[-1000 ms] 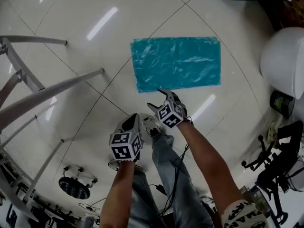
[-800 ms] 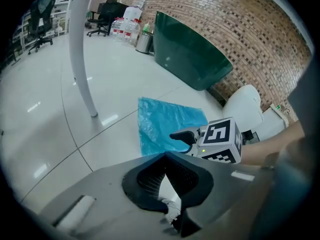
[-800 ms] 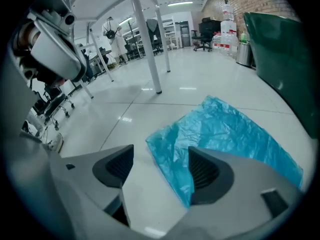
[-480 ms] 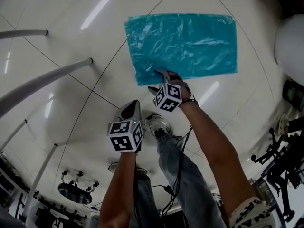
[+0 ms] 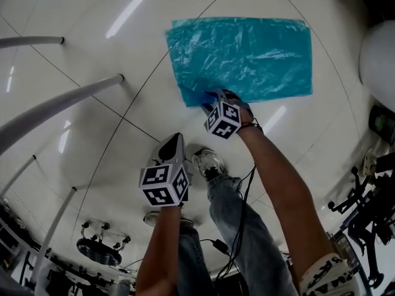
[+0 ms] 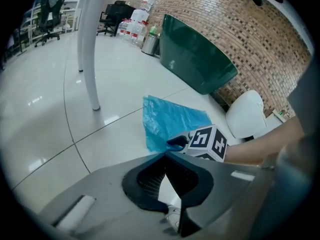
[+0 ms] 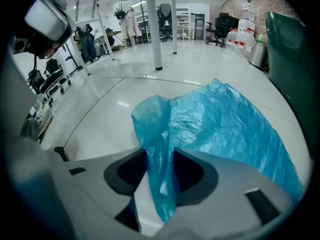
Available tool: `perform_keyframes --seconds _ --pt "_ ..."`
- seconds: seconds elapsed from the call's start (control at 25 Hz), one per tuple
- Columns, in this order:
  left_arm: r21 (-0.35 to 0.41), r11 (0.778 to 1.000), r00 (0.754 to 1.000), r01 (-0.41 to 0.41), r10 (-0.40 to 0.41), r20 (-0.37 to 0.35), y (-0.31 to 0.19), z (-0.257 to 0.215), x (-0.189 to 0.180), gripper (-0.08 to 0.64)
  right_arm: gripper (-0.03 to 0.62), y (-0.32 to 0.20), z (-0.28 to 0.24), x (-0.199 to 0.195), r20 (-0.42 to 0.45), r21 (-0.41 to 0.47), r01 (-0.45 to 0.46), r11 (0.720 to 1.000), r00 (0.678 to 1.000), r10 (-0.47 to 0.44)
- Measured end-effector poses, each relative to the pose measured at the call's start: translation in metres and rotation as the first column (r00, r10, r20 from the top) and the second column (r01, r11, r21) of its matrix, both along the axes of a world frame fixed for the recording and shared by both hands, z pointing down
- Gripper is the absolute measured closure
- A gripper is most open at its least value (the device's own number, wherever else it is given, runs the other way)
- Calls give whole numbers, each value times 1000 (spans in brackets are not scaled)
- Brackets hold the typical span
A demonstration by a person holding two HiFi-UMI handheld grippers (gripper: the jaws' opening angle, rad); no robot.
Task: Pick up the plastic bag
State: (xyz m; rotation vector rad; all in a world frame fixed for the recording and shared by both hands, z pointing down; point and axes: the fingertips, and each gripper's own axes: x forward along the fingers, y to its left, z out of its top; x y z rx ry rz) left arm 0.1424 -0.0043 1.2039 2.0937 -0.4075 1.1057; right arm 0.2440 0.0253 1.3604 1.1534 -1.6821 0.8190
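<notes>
A blue plastic bag [image 5: 247, 57] lies flat on the white tiled floor, seen also in the left gripper view [image 6: 170, 119]. My right gripper [image 5: 212, 96] is down at the bag's near left corner. Its jaws have just been closing, and a bunched fold of the bag [image 7: 160, 134] is pinched between them, lifted off the floor. The right gripper [image 7: 160, 156] is shut on that fold. My left gripper [image 5: 171, 142] hangs nearer to me, left of the right one and apart from the bag. Its tips [image 6: 165, 155] meet with nothing between them.
White slanted poles [image 5: 62, 106] cross the left side. A large white rounded object [image 5: 379, 60] stands at the right, a dark green container [image 6: 195, 59] beyond the bag. The person's shoe [image 5: 207, 162] is between the grippers; office chairs [image 5: 364, 214] stand at lower right.
The right gripper has dropped onto the bag's near left corner and closed on it, bunching the corner up. The left gripper has come lower. The bag's edge has shifted slightly.
</notes>
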Motion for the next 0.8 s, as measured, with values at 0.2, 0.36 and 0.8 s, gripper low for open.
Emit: perform_keyframes --seconds 0.2,0.36,0.8 --pt "2 1000 1000 27 -27 -6 -5 -10 0 555 583 1 -1 4 -21 -33 -52 998 998 51" --pt "-2 1000 1000 13 -13 -6 0 -36 2 555 586 6 -31 2 65 -19 -201 979 977 202" --pt "97 995 991 -26 39 -131 -6 -250 58 555 584 0 -291 33 393 138 -633 762 741 544"
